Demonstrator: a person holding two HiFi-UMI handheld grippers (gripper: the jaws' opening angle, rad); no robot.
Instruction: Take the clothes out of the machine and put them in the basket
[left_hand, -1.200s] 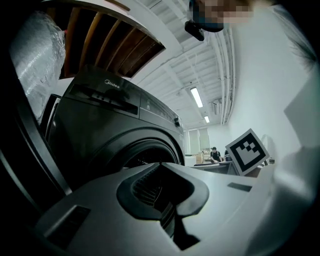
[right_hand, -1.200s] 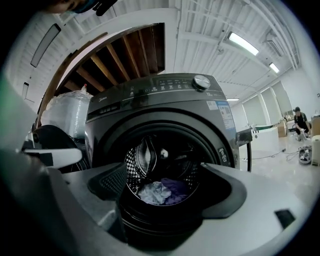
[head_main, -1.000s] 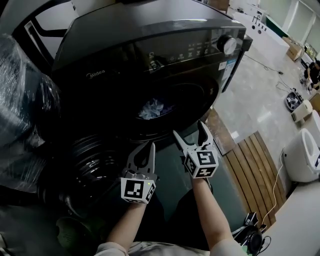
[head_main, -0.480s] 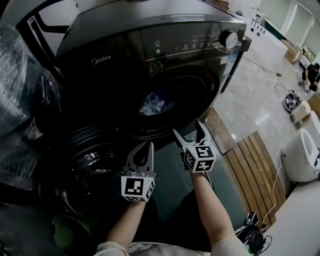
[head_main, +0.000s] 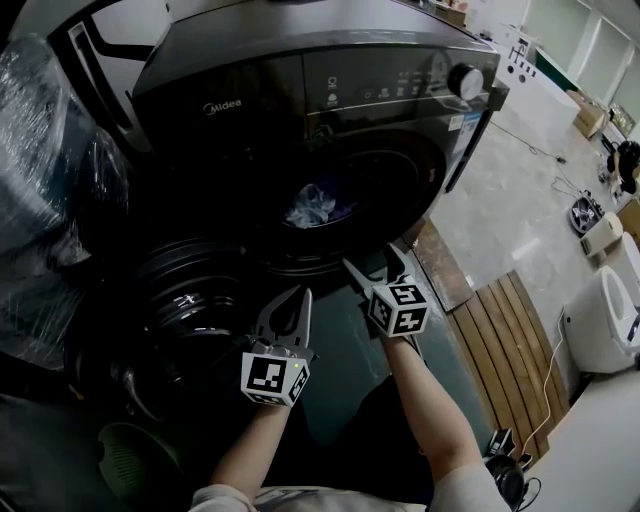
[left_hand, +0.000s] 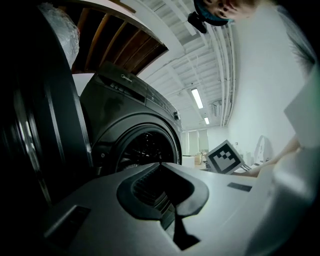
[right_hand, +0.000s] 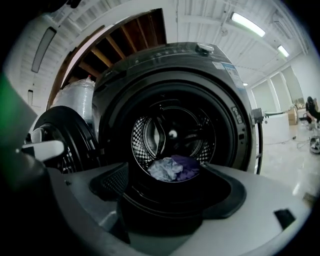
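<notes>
Machine: a big dark grey washing machine (head_main: 300, 90) with a round white knob (head_main: 462, 82) stands in front of me. Its round hole is open.
Door: the round dark door (head_main: 185, 320) hangs wide open on the left side of the hole.
Clothes: a small crumpled heap of pale blue and purple cloth (right_hand: 172, 168) lies at the bottom of the shiny metal drum with little holes (right_hand: 172, 132), deep inside the machine.
My left tool: my left gripper (head_main: 298, 296) is clenched. Its two tips press together with nothing between them. It hangs low, just to the right of the open door and below the hole.
My right tool: my right gripper (head_main: 370, 262) is released, with its jaws spread wide and empty. It is just outside the lower edge of the hole and points straight at the cloth heap, which I see between the jaws.
Both tools: they are near each other but apart. The right one is closer to the machine.
Basket: a round green thing with tiny holes (head_main: 135, 462) sits low on my left, under the door. It is dark and cut off there, so I think it is the basket but I am not sure.
Left of machine: a big lump wrapped in clear shiny plastic (head_main: 50, 190).
Right of machine: pale floor (head_main: 510, 190) and a board of brown wooden slats (head_main: 510, 335).
</notes>
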